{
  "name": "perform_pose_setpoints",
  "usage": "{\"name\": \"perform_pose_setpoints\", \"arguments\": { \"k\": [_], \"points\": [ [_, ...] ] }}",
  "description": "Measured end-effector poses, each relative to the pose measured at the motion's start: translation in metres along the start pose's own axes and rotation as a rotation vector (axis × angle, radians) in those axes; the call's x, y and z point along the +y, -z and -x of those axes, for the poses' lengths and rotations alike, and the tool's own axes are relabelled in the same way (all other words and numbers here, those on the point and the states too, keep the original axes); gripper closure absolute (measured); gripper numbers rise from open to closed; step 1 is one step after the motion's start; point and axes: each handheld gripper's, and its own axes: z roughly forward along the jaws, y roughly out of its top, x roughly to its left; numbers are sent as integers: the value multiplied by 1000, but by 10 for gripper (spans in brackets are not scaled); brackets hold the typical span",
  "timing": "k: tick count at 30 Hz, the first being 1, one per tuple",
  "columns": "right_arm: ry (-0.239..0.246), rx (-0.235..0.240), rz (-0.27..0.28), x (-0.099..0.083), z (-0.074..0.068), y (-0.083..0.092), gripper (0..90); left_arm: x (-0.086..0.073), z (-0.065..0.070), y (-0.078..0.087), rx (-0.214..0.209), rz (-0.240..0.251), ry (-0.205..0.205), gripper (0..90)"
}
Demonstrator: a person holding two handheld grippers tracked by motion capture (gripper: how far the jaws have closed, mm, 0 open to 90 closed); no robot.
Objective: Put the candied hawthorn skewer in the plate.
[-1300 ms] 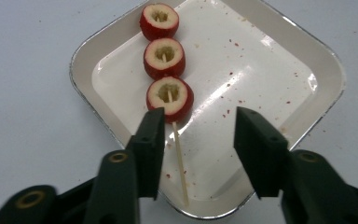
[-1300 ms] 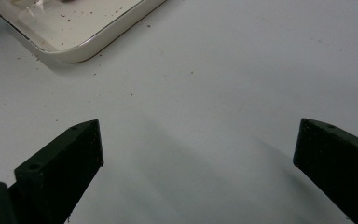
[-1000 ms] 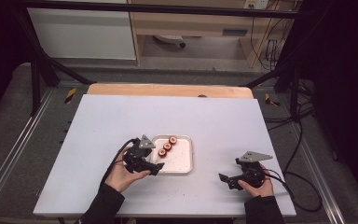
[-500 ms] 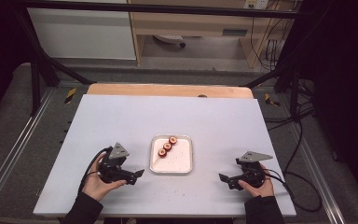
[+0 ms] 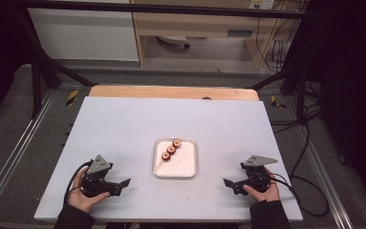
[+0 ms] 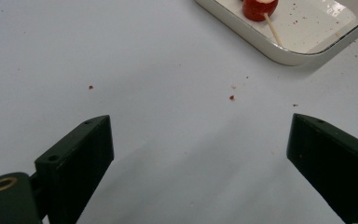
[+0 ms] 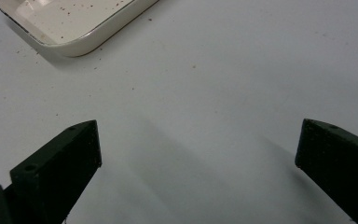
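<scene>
Overhead arrangement: white tray [image 5: 175,171] at the centre of the near half of the white table [image 5: 124,124], with my two grippers set to either side of it and well apart from it. Three red rounds on a skewer [image 5: 171,149] lie in a diagonal row in the tray's far-left part; the rest of the tray floor is bare except for fine red specks.

Left side: my left gripper [image 5: 119,182] sits low over the table near its front edge, jaws pointing toward the tray. From the left gripper view its jaws stand spread wide with nothing between them but bare tabletop. The near corner of the tray shows at the top of that view, with one red round [image 6: 260,8] and the thin wooden stick [image 6: 273,30] that runs out from it toward the tray wall. A few red crumbs [image 6: 231,97] dot the table between jaws and tray.

Right side: my right gripper [image 5: 230,183] mirrors the left, jaws aimed inward at the tray. From the right gripper view its jaws are likewise spread and empty over bare table, with a corner of the tray [image 7: 81,44] at upper left.

Both grippers are released; neither touches the tray or the skewer.
</scene>
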Motion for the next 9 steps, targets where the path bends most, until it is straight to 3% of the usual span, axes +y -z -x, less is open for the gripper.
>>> {"name": "perform_pose_setpoints", "arguments": {
  "k": [9],
  "points": [
    [5,0,-4,0,0,0,8,-5,-5,-2,5,-18,4,79]
  ]
}}
